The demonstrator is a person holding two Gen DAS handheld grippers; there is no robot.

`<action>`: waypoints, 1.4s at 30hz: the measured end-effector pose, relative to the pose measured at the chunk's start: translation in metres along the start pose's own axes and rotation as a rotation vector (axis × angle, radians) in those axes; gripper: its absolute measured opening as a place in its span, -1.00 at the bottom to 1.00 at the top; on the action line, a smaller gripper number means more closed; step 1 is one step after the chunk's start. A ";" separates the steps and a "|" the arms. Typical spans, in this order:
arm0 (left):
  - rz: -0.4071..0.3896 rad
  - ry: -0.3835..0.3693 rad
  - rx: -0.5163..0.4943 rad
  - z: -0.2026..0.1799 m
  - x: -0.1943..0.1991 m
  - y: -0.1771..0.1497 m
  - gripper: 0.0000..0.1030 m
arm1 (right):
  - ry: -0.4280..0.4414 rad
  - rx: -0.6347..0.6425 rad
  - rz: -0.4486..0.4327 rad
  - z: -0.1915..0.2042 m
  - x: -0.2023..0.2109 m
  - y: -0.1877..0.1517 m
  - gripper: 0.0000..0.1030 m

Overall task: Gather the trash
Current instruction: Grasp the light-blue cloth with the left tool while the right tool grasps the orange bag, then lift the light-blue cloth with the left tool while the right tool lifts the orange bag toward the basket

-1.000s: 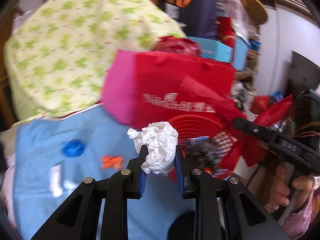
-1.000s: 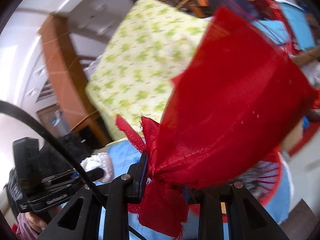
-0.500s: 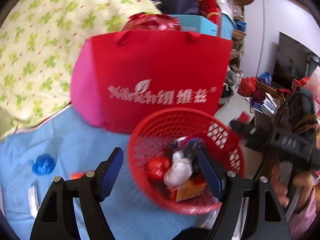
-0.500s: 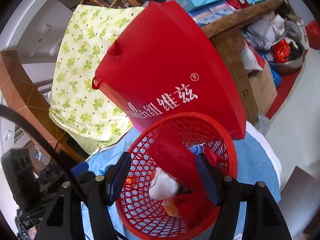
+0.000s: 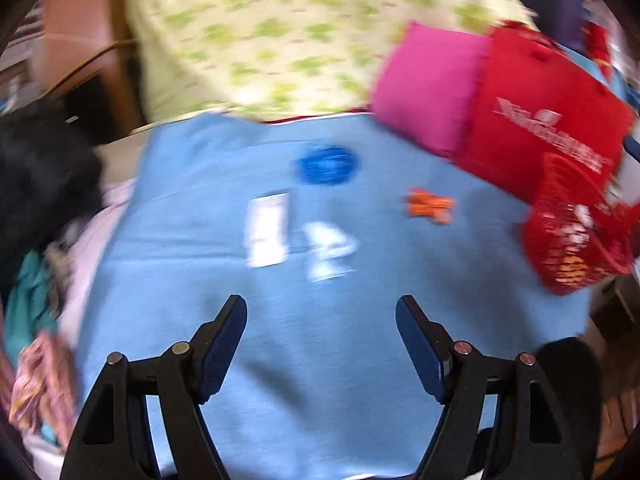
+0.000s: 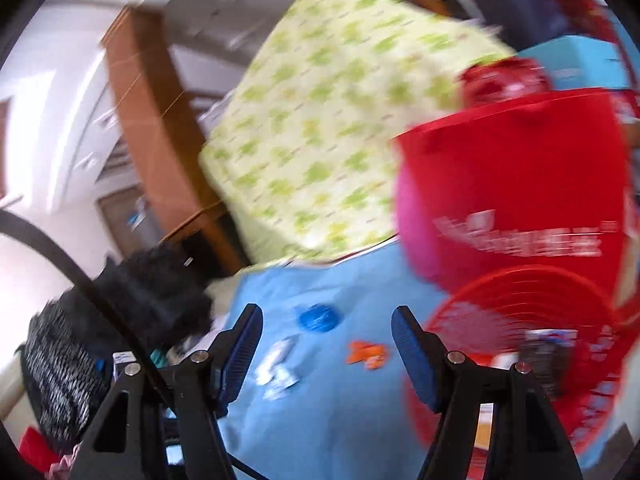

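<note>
Both views are motion-blurred. My left gripper (image 5: 321, 334) is open and empty over a light blue cloth (image 5: 320, 380). Ahead of it on the cloth lie a white flat wrapper (image 5: 267, 235), a crumpled clear-white scrap (image 5: 330, 249), a blue crumpled disc (image 5: 327, 165) and an orange scrap (image 5: 430, 207). The red mesh basket (image 5: 576, 236) with trash in it stands at the right edge. My right gripper (image 6: 326, 344) is open and empty too. Beyond its fingers I see the blue disc (image 6: 319, 319), the white scraps (image 6: 278, 362) and the orange scrap (image 6: 367, 353); the red basket (image 6: 528, 336) is at its right.
A red and pink shopping bag (image 5: 520, 116) stands behind the basket. A green-patterned pillow (image 5: 304, 36) leans at the back. Dark fluffy clothing (image 5: 36, 184) and mixed fabrics pile up at the left edge. A wooden frame (image 6: 148, 136) rises behind.
Both grippers opened over the basket: the white paper wad and the red cloth dropped in. Both views then swung left, away from the basket, towards the scraps on the blue cloth.
</note>
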State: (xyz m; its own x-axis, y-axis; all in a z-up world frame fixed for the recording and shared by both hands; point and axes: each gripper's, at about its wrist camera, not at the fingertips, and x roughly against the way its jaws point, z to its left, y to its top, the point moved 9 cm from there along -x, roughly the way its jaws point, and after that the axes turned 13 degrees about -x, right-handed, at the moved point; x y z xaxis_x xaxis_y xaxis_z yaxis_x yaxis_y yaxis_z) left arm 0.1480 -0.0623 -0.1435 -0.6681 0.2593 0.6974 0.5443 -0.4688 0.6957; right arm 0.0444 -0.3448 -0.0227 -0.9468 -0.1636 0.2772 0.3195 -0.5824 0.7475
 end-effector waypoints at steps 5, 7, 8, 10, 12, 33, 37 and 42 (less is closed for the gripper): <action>-0.013 -0.007 0.067 0.030 -0.001 -0.013 0.50 | 0.015 0.048 0.193 0.035 -0.083 -0.043 0.36; -0.016 -0.042 0.074 0.026 -0.011 -0.010 0.50 | 0.007 0.048 0.264 0.033 -0.119 -0.058 0.35; -0.015 -0.064 0.076 0.021 -0.018 -0.006 0.50 | -0.001 0.039 0.296 0.029 -0.135 -0.067 0.35; -0.011 -0.109 0.077 0.010 -0.037 0.003 0.50 | -0.048 0.034 0.337 0.013 -0.169 -0.077 0.33; -0.014 -0.153 0.075 0.001 -0.058 0.013 0.50 | -0.115 0.024 0.381 -0.012 -0.209 -0.084 0.24; 0.171 -0.280 0.152 -0.029 -0.165 0.024 -0.51 | -0.320 0.090 0.519 -0.101 -0.293 -0.124 -0.47; 0.084 -0.177 0.102 -0.021 -0.111 0.038 -0.51 | -0.257 0.088 0.470 -0.069 -0.262 -0.117 -0.47; -0.050 -0.055 0.039 -0.018 -0.027 0.060 -0.51 | -0.163 0.113 0.381 -0.012 -0.210 -0.102 -0.47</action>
State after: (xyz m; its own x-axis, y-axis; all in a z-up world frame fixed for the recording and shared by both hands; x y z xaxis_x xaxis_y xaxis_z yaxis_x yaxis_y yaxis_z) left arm 0.1896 -0.1125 -0.1242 -0.6665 0.3281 0.6694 0.5313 -0.4208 0.7353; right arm 0.2104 -0.2600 -0.1646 -0.7445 -0.2165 0.6315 0.6561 -0.4122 0.6322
